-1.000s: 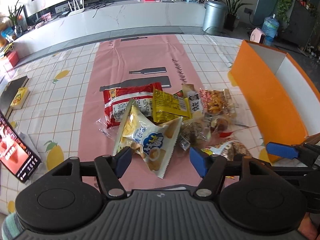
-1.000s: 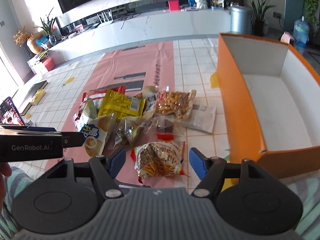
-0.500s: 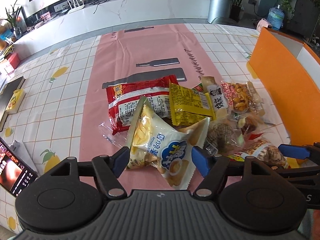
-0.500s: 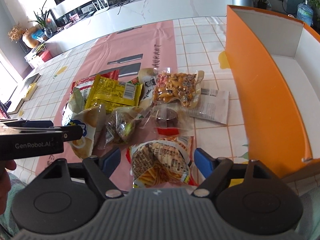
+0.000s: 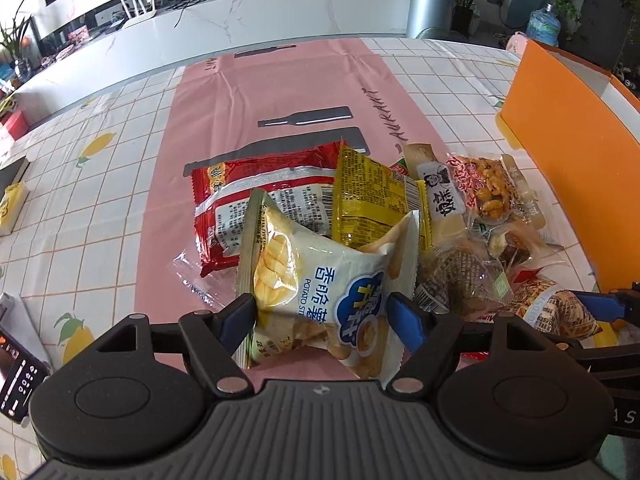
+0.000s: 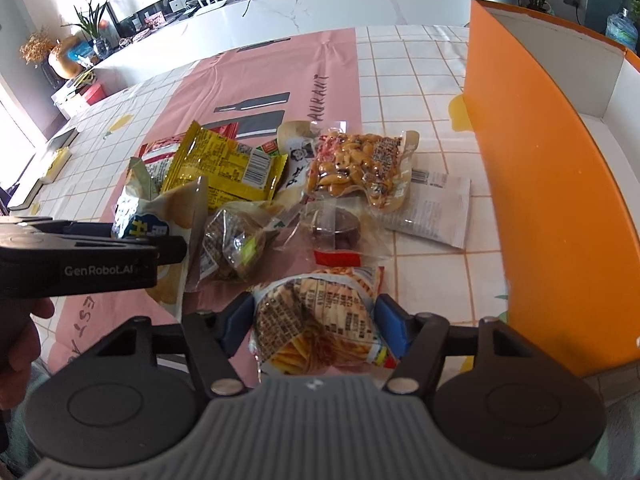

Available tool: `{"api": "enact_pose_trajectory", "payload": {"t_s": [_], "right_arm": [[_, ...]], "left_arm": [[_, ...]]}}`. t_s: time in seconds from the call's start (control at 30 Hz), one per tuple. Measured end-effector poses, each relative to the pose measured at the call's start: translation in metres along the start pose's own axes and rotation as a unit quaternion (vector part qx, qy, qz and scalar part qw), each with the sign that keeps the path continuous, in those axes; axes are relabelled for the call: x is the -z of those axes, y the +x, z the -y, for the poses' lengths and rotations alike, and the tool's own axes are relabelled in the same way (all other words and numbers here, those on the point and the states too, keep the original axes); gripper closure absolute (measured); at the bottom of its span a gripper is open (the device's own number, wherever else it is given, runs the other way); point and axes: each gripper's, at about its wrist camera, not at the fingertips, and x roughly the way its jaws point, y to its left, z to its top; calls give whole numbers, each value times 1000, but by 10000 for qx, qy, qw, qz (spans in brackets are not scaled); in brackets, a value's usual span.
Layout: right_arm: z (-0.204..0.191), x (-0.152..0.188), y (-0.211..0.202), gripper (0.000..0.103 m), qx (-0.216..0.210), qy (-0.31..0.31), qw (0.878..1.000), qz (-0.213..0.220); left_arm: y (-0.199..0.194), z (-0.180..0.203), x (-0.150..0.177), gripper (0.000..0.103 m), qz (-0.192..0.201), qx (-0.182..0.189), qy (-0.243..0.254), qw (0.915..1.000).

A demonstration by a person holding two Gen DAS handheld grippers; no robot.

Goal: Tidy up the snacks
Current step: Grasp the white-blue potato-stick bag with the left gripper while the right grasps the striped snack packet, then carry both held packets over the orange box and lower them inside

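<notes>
Progress: judging by how things lie, basically 0 packed. What shows of the orange box (image 6: 560,208) interior is bare white, though the near part of its floor is hidden behind the wall, and the whole snack pile sits on the table (image 5: 100,200) ahead of both grippers. Left to right from the left gripper (image 5: 320,316): red bag (image 5: 224,196) ahead-left and flat, chips bag (image 5: 320,280) dead centre between the fingers, yellow bag (image 5: 368,196) just ahead and partly under it, then the tan stick pack (image 5: 440,196) and peanuts pack (image 5: 488,188) ahead-right, box far right. Left gripper: spread wide, fingers bracketing the chips bag on both sides, pads at or nearly at the film; can't tell if there's real contact, no squeeze visible. From the right gripper (image 6: 316,324): the left tool is off to its left beside the chips bag, a clear wrapped pack (image 6: 236,240) ahead-left, the fries pack (image 6: 316,320) centred between its fingers, a dark round snack (image 6: 340,232) just ahead, a white sachet (image 6: 436,212) ahead-right, box wall close on the right. Right gripper: also spread, straddling the fries pack, not pinching yet. My read: both are at pre-grasp, so close, lift and drop into the box are all left, for 2 packs now and the rest after.
</notes>
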Motion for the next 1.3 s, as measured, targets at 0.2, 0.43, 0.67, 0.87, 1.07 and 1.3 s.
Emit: {"api": "enact_pose_trajectory", "payload": {"t_s": [0.2,0.43,0.67,0.87,1.07,1.3], "right_arm": [[-5,1,-2,48,118,-180,9998,15],[-4,2,-15,49,-5,-117,9999,33],[-3,5,-40,49,-85,-126,9995,269],[2,3,-71,49,-106,-114,9980,620],[13,-7,-111,49,17,-189,9939,1090],[49,-30,-162,49,206,-80,9883,1507]], "left_arm": [[-2,-1,1,30,-9,121,-96,9999],[-24,6,3,37,110,126,-130,9998],[-62,14,1,37,347,198,-270,9988],[-95,22,-3,37,628,350,-358,9968],[-122,36,-15,37,906,583,-285,9938],[-148,70,-41,37,1215,905,83,9884]]}}
